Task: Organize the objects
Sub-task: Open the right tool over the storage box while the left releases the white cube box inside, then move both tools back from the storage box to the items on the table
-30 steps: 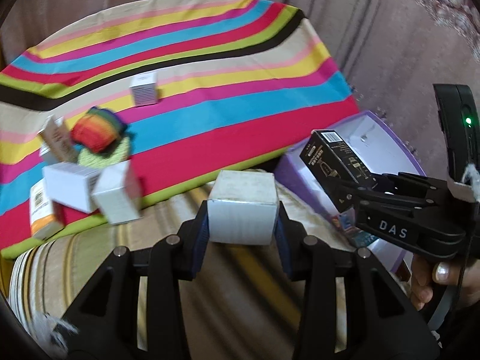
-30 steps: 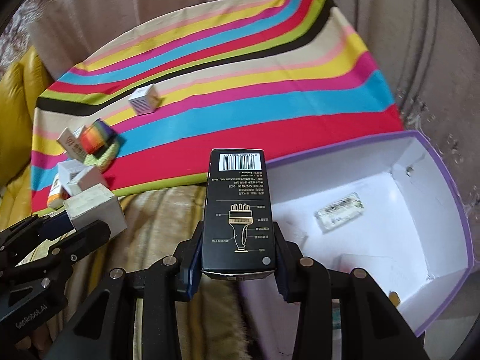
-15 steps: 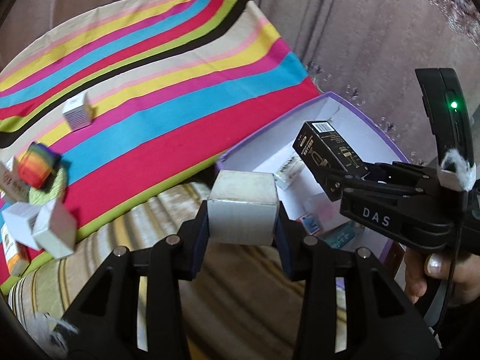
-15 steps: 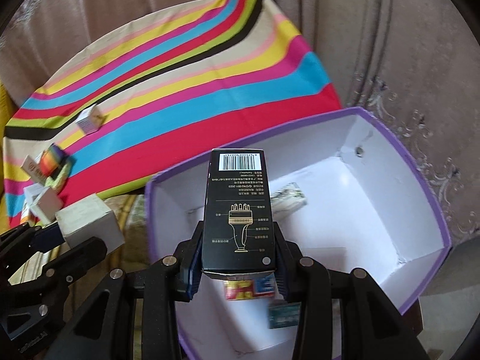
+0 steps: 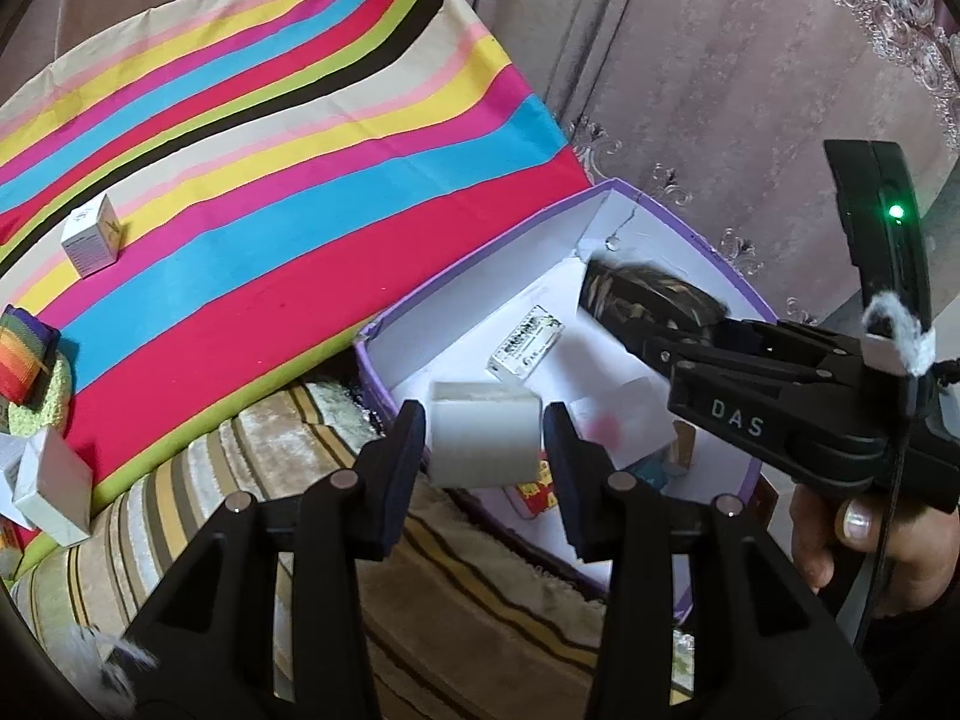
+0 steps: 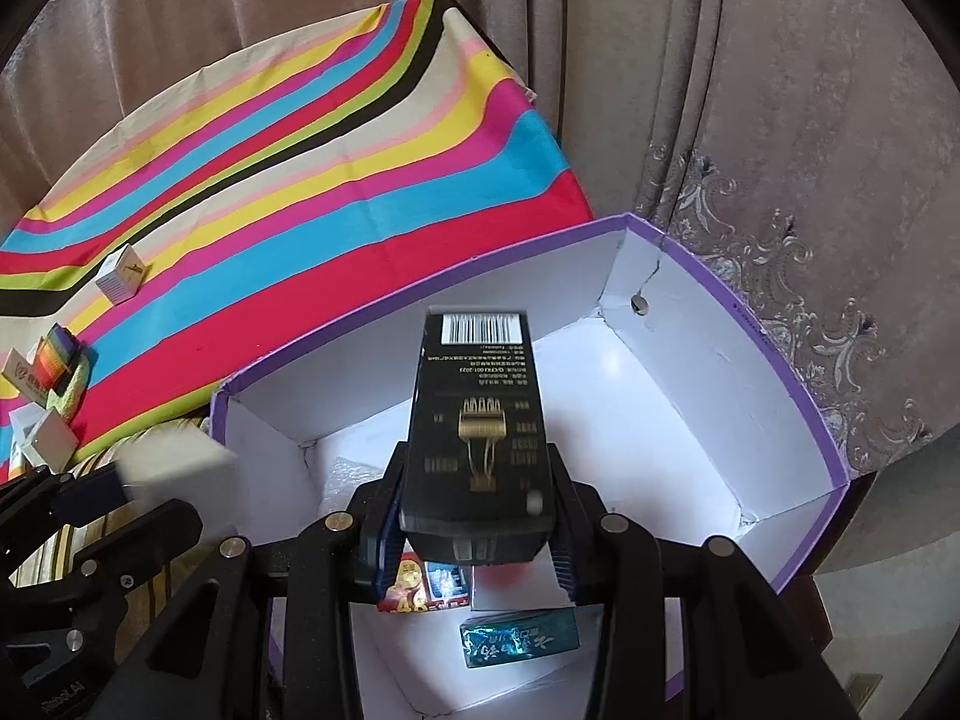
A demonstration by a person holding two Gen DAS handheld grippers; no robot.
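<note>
A white cube box (image 5: 483,441) sits blurred between the fingers of my left gripper (image 5: 483,420), with a thin gap on each side. The jaws are opening, and the box is over the near left corner of the purple-rimmed white box (image 5: 660,216). My right gripper (image 6: 477,480) is shut on a tall black box (image 6: 477,432) with a barcode and gold print, held over the inside of the purple-rimmed box (image 6: 780,372). In the left wrist view the black box (image 5: 648,294) shows blurred at the tip of the right gripper (image 5: 648,324).
Inside the purple box lie a white labelled pack (image 5: 525,345), a red pack (image 6: 414,588) and a teal pack (image 6: 519,645). On the striped cloth (image 5: 300,180) stand a small white box (image 5: 90,234), a rainbow item (image 5: 24,354) and more white boxes (image 5: 51,486). Curtains hang behind.
Both grippers swung right from the striped cloth to above the purple box. The white cube now shows gaps beside the left fingers and looks blurred.
</note>
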